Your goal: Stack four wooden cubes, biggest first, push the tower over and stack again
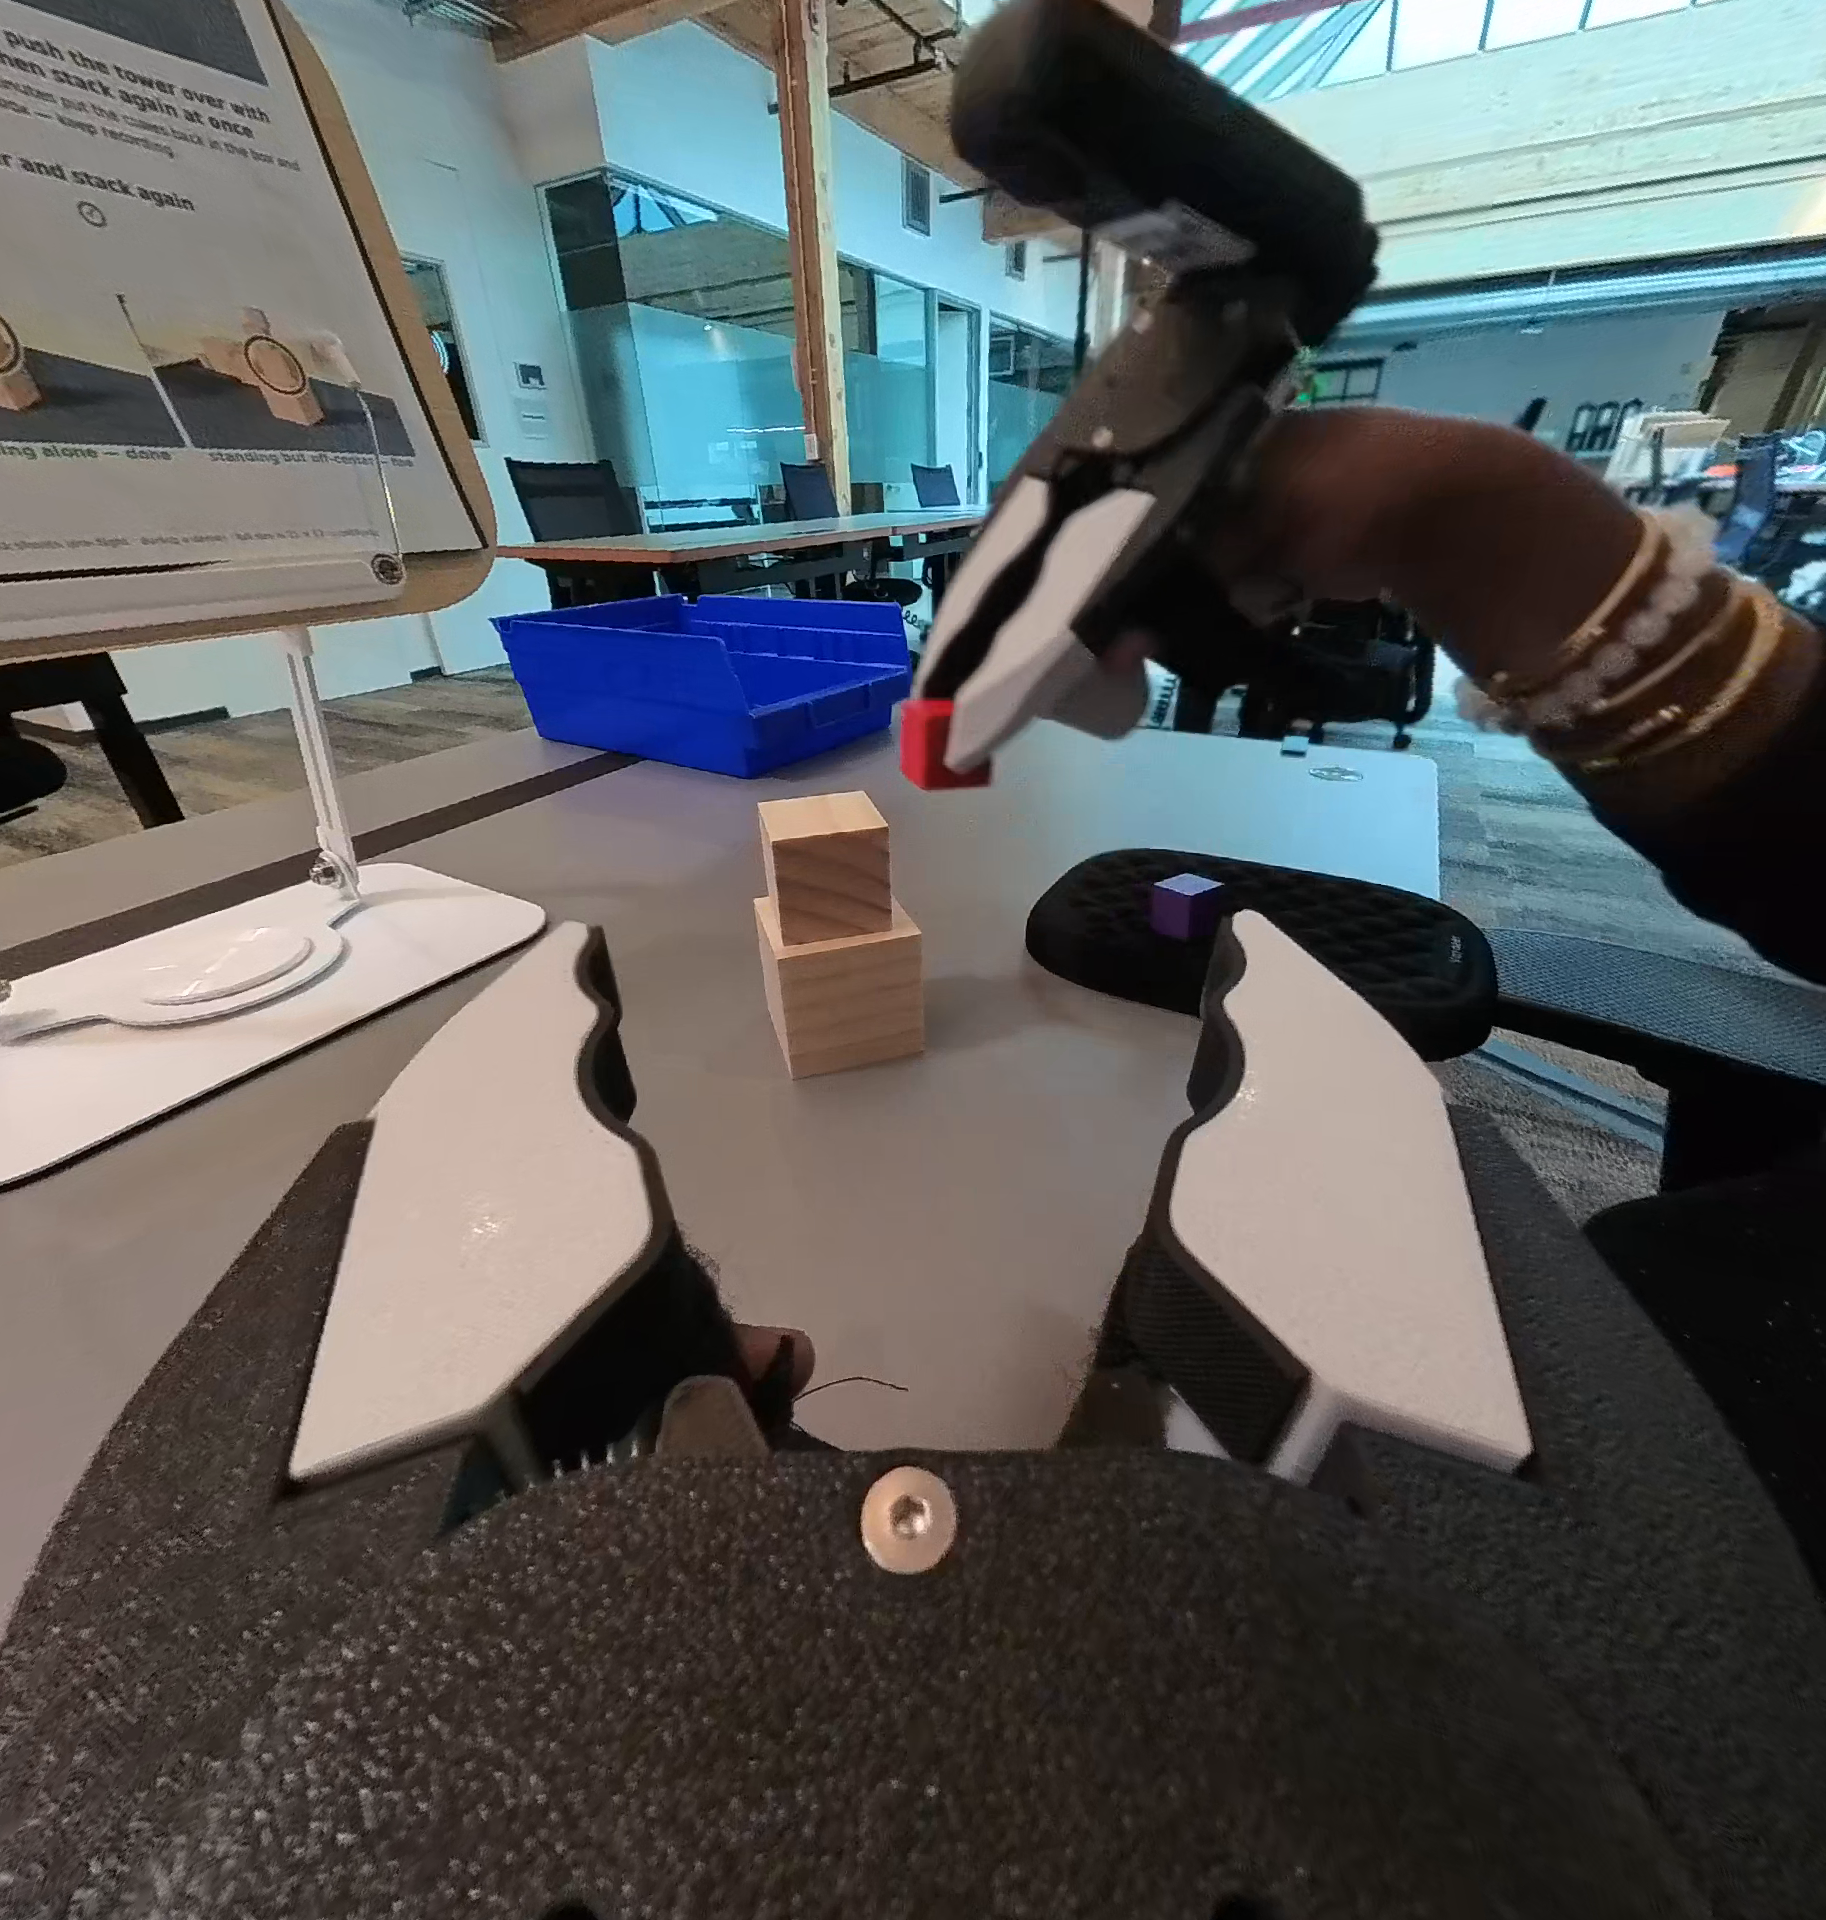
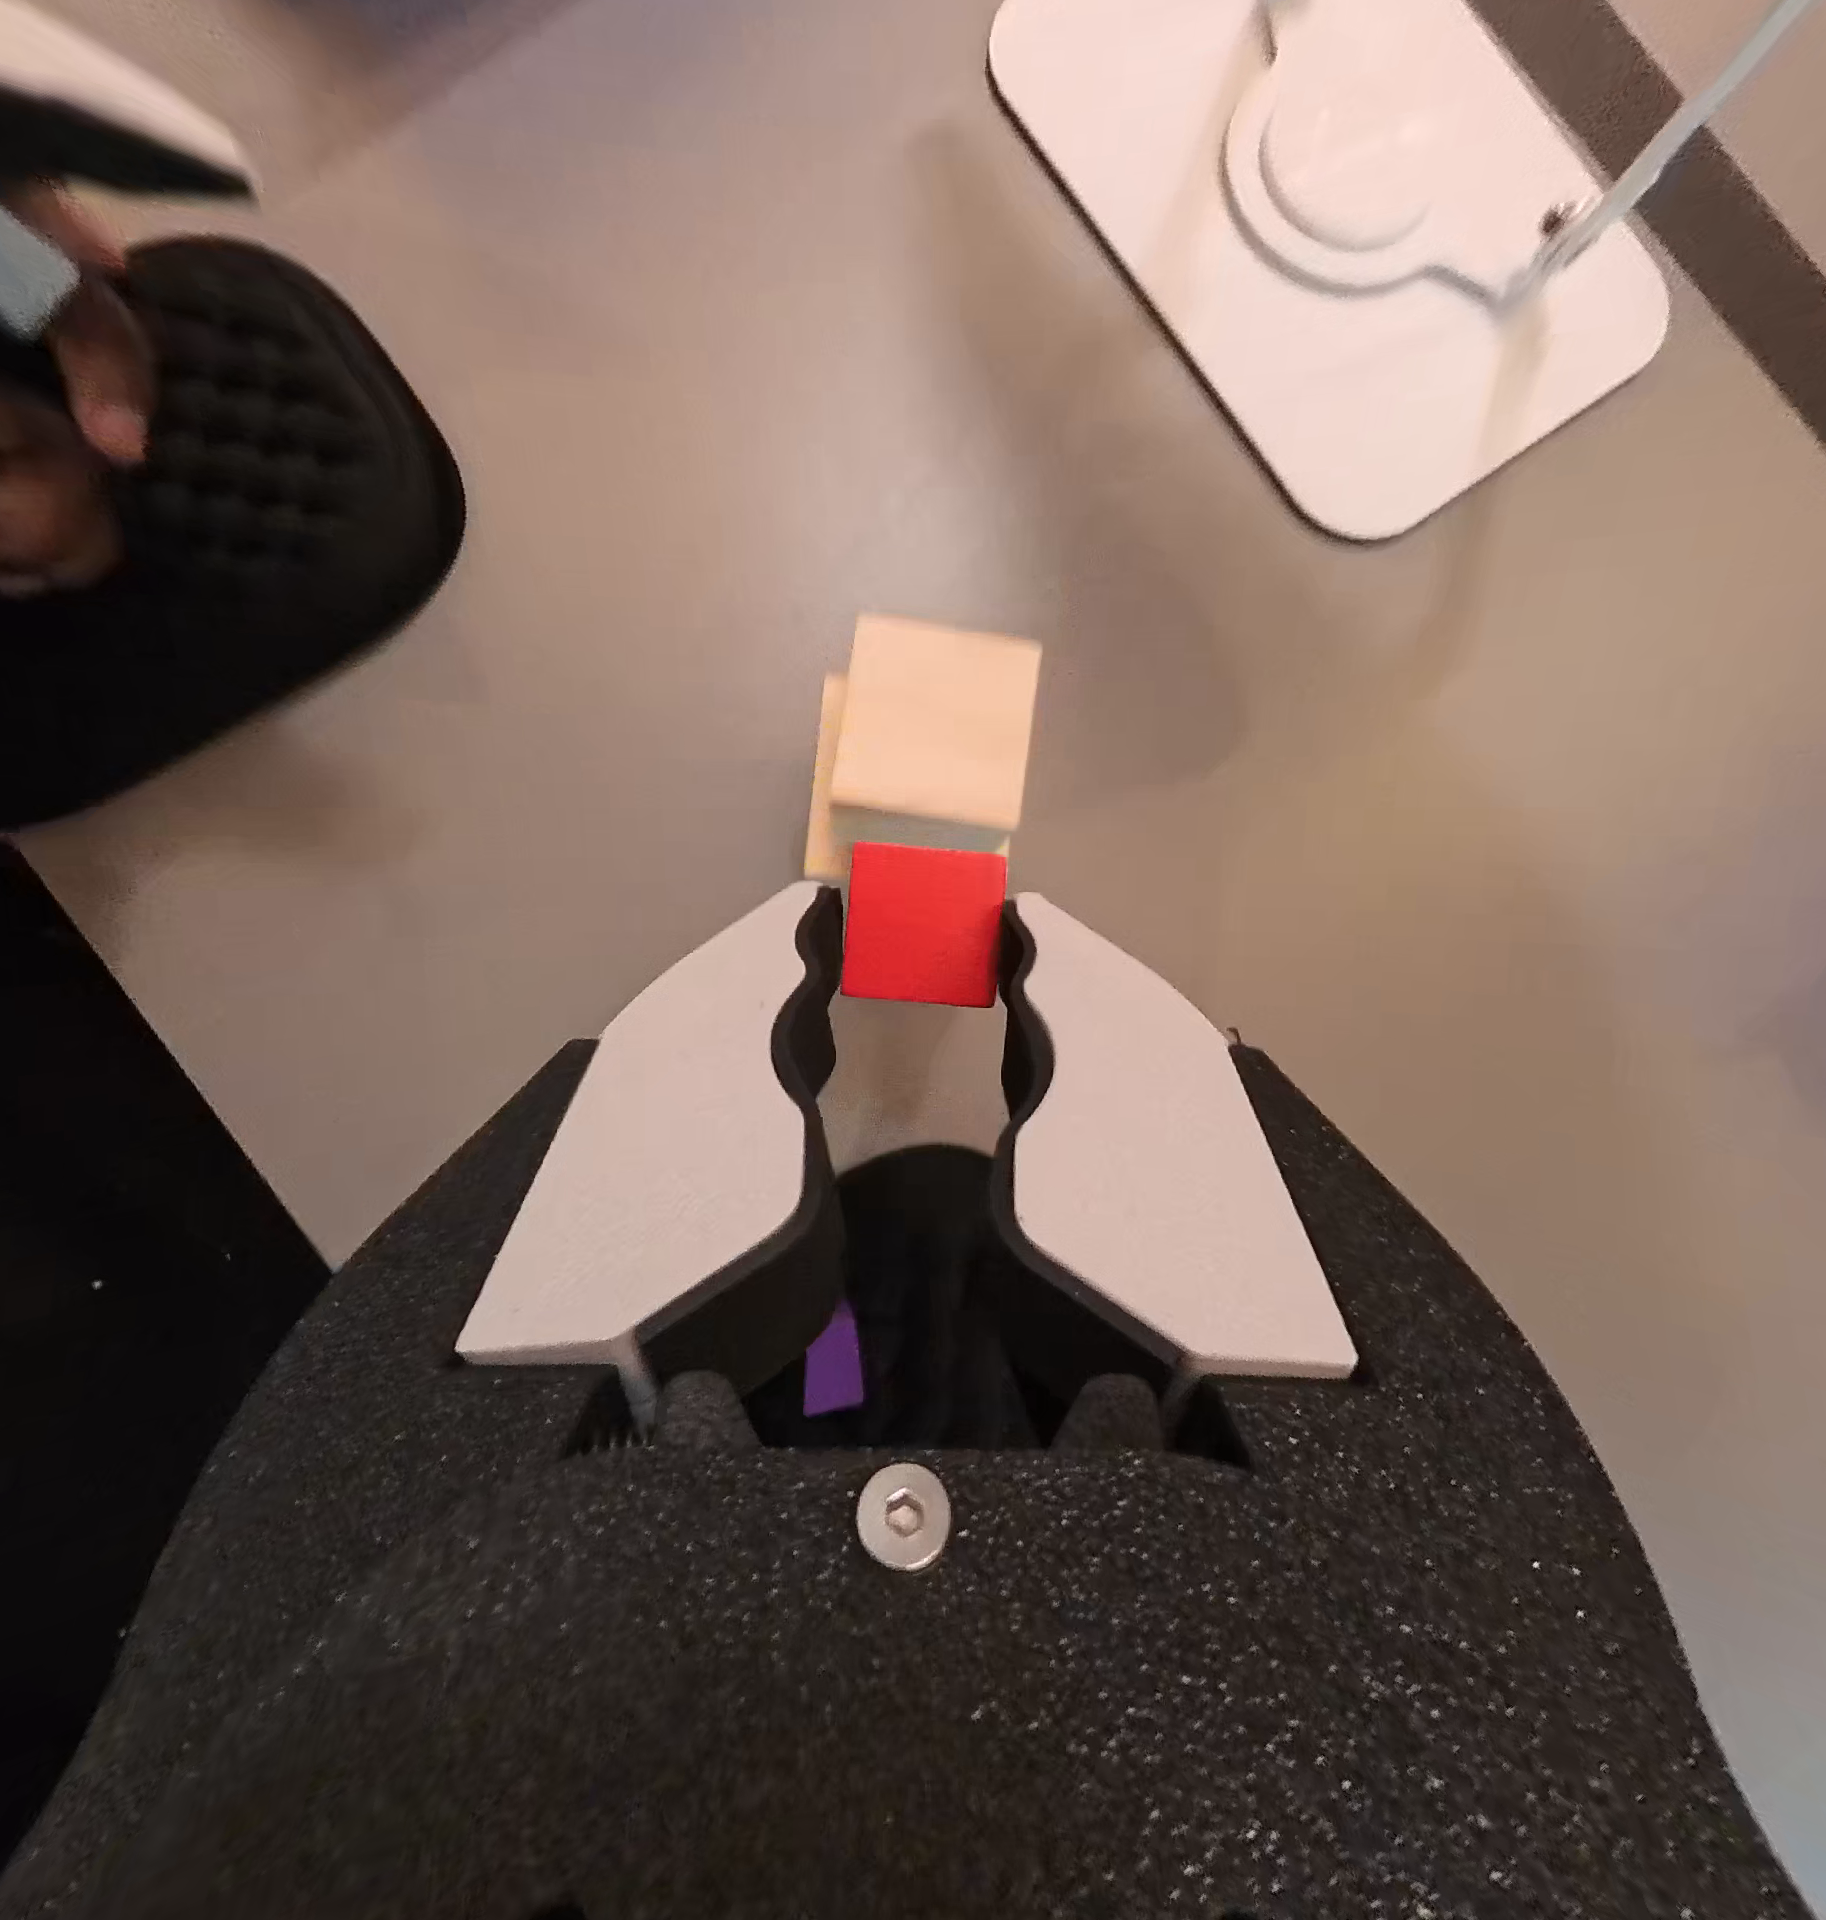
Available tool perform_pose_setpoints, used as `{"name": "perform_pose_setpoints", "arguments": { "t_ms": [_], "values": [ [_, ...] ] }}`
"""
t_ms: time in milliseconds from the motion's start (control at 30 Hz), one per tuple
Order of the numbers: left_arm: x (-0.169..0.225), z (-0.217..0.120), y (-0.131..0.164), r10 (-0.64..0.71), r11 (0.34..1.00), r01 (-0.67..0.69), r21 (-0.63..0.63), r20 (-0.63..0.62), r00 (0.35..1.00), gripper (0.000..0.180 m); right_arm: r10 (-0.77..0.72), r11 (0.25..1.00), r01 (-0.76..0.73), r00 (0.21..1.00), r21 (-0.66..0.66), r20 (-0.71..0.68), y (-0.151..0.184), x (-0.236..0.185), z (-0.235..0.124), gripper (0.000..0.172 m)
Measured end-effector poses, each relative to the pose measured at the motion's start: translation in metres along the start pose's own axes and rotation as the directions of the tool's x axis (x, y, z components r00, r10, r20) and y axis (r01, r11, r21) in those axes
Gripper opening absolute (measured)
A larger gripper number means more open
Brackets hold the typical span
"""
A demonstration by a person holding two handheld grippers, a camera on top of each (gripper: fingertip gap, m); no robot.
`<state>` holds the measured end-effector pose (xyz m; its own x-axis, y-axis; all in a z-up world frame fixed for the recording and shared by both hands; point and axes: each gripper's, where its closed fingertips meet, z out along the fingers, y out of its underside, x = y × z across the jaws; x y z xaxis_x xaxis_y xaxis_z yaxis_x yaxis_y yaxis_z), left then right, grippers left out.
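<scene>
A printed instruction sheet [image 1: 150,270] with text and two photos stands in a clear holder on a white stand [image 1: 213,987] at the left of the grey bench [image 1: 597,1091]; its wording is left unread. A small pale logo sits on the rim of the black mesh pad [image 1: 1335,956], too small to read.

Counted: two bare wooden cubes, one red cube [image 2: 921,925], one purple cube [image 1: 1185,906], one blue bin [image 1: 701,675], two grippers. The smaller wooden cube [image 1: 828,868] rests on the larger wooden cube [image 1: 849,997], turned a little and set toward its back left corner.

The right gripper [image 2: 921,930] is closed on the red cube, both black pads pressed against its opposite sides, and holds it in the air above and just right of the wooden stack in the left wrist view. The left gripper [image 1: 909,977] stands wide open with nothing between its fingers; the stack lies ahead of it, apart from both fingertips. The purple cube sits on the mesh pad, just beyond the left gripper's right fingertip.

Bare bench surrounds the stack on all sides. The blue bin lies well behind it, and the mesh pad overhangs the bench's right edge.
</scene>
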<state>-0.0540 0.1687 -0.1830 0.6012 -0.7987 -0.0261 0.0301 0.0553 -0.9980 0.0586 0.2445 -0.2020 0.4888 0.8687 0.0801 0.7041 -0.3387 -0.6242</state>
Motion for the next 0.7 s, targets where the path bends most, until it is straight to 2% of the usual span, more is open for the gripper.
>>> {"name": "perform_pose_setpoints", "arguments": {
  "t_ms": [200, 367, 700],
  "values": [
    [-0.003, 0.0, 0.001, -0.01, 1.0, 0.011, -0.006, 0.015, 1.0, 0.106, 0.031, 0.998, -0.029, 0.999, -0.056, 0.032, -0.03, 0.008, 0.02, 0.028],
    [-0.004, -0.001, 0.0, -0.021, 1.0, 0.021, 0.001, 0.022, 1.0, 0.105, 0.069, 0.993, -0.067, 0.997, -0.099, 0.018, -0.031, 0.01, 0.029, 0.028],
    [-0.004, -0.001, 0.0, -0.022, 1.0, 0.022, 0.001, 0.016, 1.0, 0.106, 0.058, 0.994, -0.055, 0.998, -0.098, 0.028, -0.032, 0.005, 0.032, 0.028]
  ]
}}
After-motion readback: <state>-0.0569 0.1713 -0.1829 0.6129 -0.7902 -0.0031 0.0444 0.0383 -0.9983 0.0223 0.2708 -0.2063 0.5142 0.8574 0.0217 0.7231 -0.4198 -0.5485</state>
